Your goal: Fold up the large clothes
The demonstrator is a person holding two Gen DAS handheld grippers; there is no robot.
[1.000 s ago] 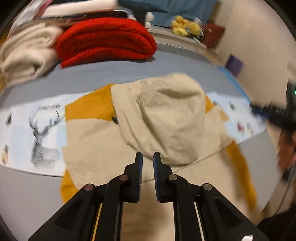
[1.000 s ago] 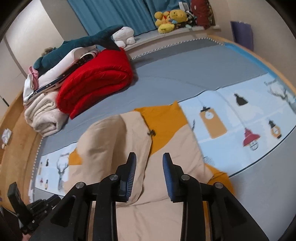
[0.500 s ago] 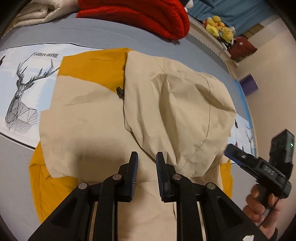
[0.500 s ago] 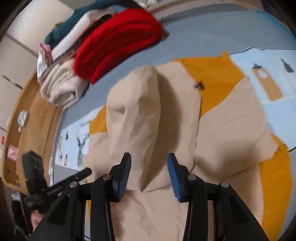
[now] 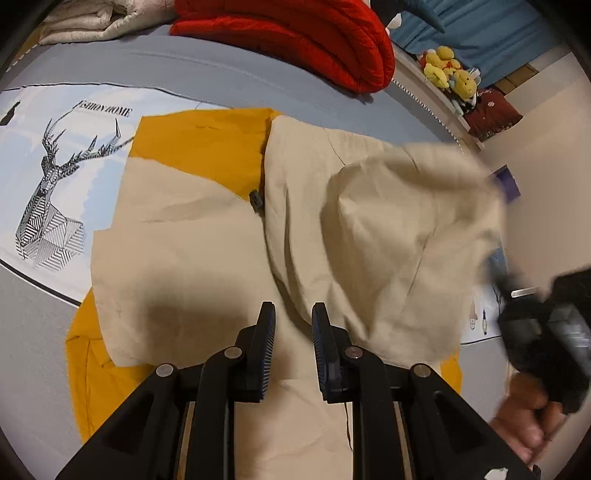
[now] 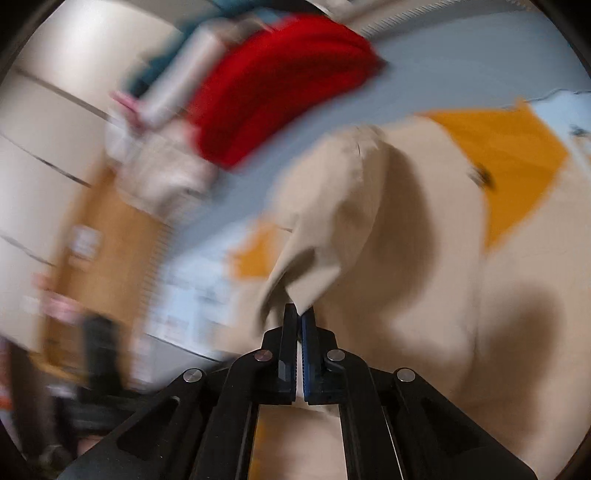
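A beige and mustard-yellow hooded jacket (image 5: 177,258) lies spread flat on the bed. Its beige hood (image 5: 388,229) is folded down over the body. My left gripper (image 5: 293,310) hovers just above the jacket below the hood, jaws a little apart with nothing between them. In the right wrist view my right gripper (image 6: 299,312) is shut on the hood's edge (image 6: 314,280), which rises in a peak from its tips. That view is motion-blurred. The hand holding the right gripper (image 5: 528,424) shows at the left wrist view's right edge.
A folded red quilt (image 5: 303,40) and a cream blanket (image 5: 103,18) lie at the bed's far side. The deer-print sheet (image 5: 48,177) lies under the jacket. Plush toys (image 5: 447,70) sit on a ledge. A wooden floor (image 6: 103,236) runs beside the bed.
My right gripper's jaws have closed on the hood's edge and pulled it up from the jacket. My left gripper dropped closer to the jacket, then held still.
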